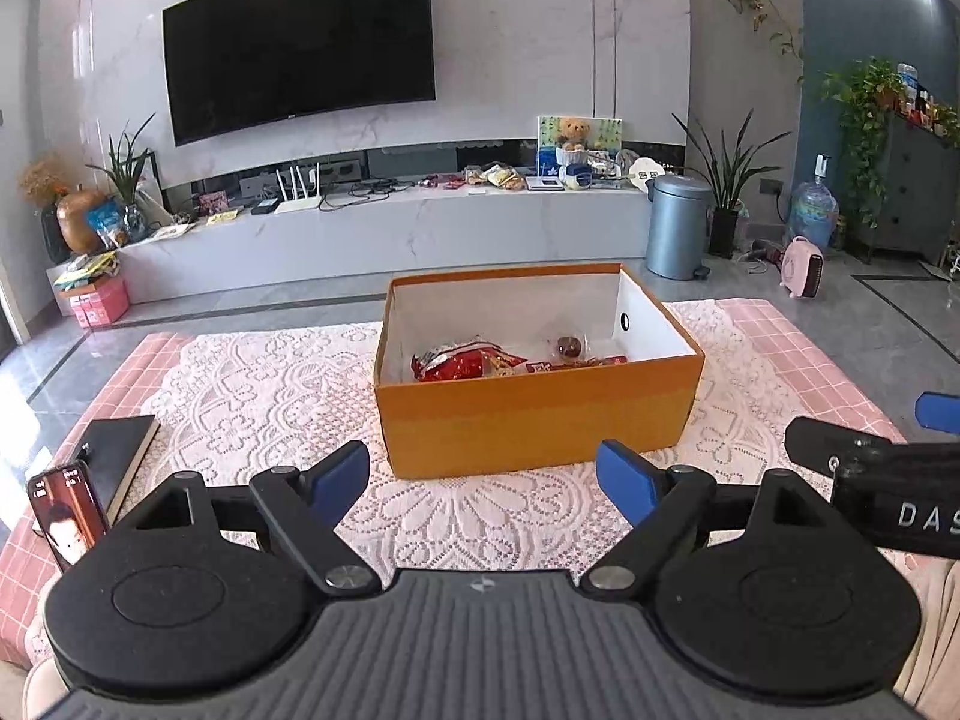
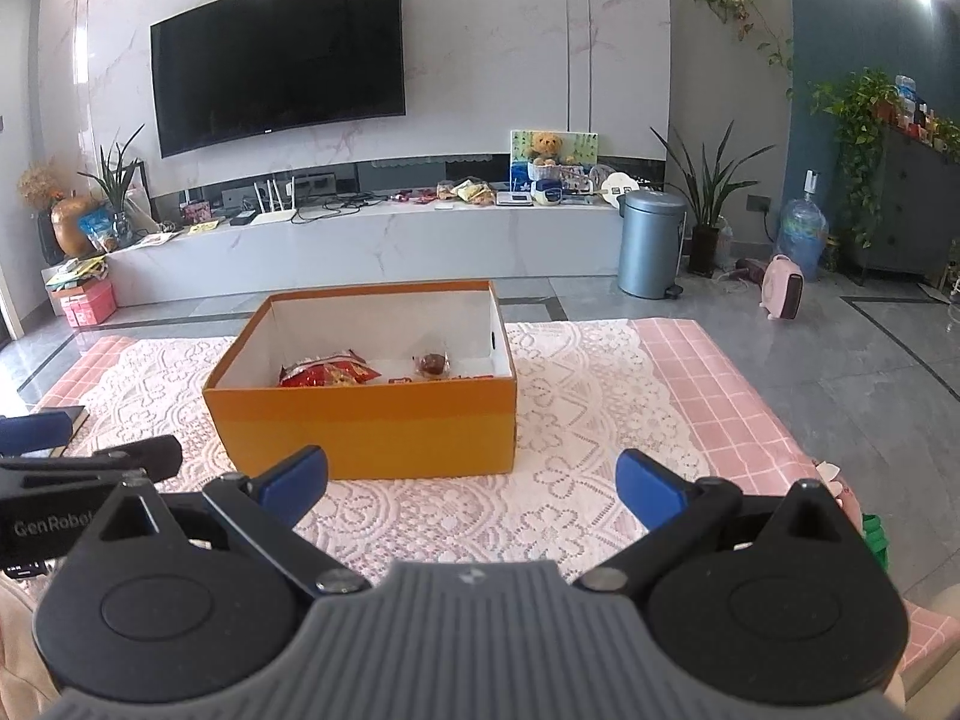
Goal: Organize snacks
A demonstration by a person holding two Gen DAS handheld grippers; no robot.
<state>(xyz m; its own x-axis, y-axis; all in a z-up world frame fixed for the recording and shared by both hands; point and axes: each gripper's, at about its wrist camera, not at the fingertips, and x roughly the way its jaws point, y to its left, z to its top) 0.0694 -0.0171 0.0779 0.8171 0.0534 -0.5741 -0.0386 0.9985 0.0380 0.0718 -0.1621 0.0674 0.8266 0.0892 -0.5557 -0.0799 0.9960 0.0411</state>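
Your left gripper (image 1: 483, 483) and right gripper (image 2: 471, 489) both hover at the near edge of the bench (image 2: 600, 420), fingers spread wide apart and holding nothing.

The orange box (image 1: 534, 420) sits open on the lace cloth (image 1: 252, 396), roughly mid-bench and set toward the far edge. It already contains snacks: a red packet (image 1: 462, 363) against the near wall, a small round dark item in clear wrap (image 1: 569, 347) further back, and a flat red-edged packet (image 1: 576, 365) partly hidden by the near wall (its kind cannot be told).

No loose snack shows on the bench in either view. Off to the near left corner lie only a dark book (image 1: 117, 453) and a phone (image 1: 66, 516), neither part of the job.

Judgement: the sorting appears largely or wholly done. Packets do lie on the TV counter (image 1: 420, 204) across the room, but whether those belong to your task cannot be determined.
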